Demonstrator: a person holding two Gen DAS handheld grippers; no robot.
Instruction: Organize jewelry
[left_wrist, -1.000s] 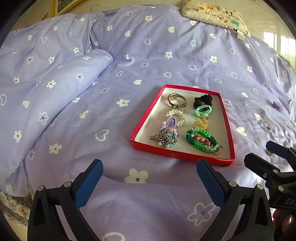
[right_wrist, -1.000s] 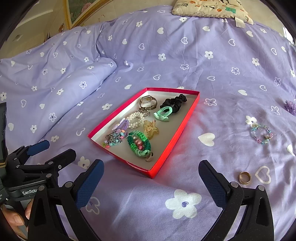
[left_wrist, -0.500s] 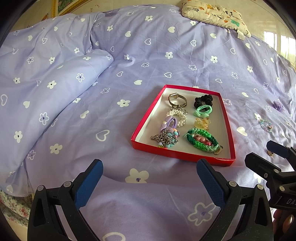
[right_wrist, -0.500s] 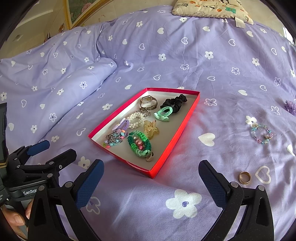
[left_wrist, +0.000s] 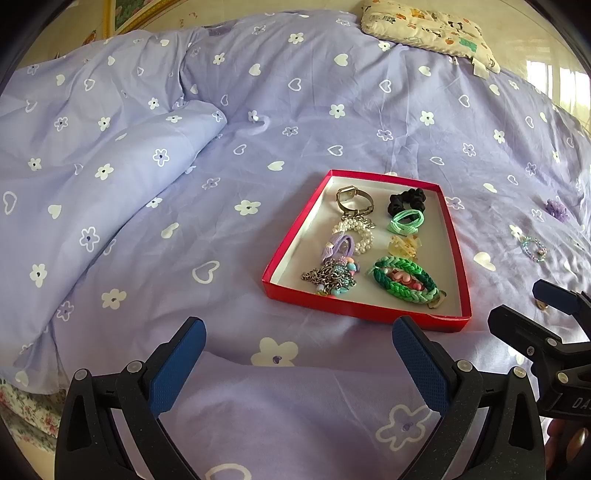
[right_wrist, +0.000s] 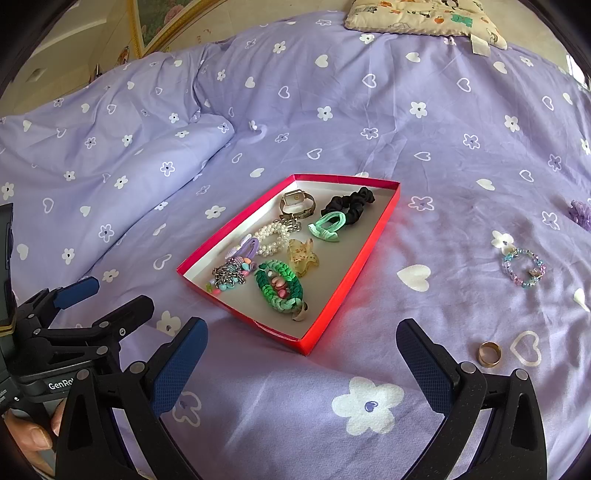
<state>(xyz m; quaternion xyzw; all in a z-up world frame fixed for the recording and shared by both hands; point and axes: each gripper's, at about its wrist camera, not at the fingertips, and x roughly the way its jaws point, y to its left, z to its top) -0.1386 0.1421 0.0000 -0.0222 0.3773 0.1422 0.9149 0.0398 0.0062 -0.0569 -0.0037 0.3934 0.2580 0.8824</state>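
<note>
A red tray (left_wrist: 364, 313) (right_wrist: 354, 266) lies on the purple bed. It holds a watch (right_wrist: 297, 202), a black scrunchie (right_wrist: 349, 204), a green braided band (right_wrist: 279, 286), a pearl bracelet (right_wrist: 272, 236) and other pieces. Outside it, to the right, lie a beaded bracelet (right_wrist: 523, 267) (left_wrist: 533, 249), a gold ring (right_wrist: 489, 353) and a purple flower piece (left_wrist: 556, 209). My left gripper (left_wrist: 295, 363) is open and empty, in front of the tray. My right gripper (right_wrist: 301, 363) is open and empty, near the tray's front corner; the ring lies just right of it.
A folded duvet (left_wrist: 92, 192) rises on the left. A patterned pillow (left_wrist: 428, 27) lies at the far edge. The bed's edge with a floral sheet (left_wrist: 26, 410) shows at lower left.
</note>
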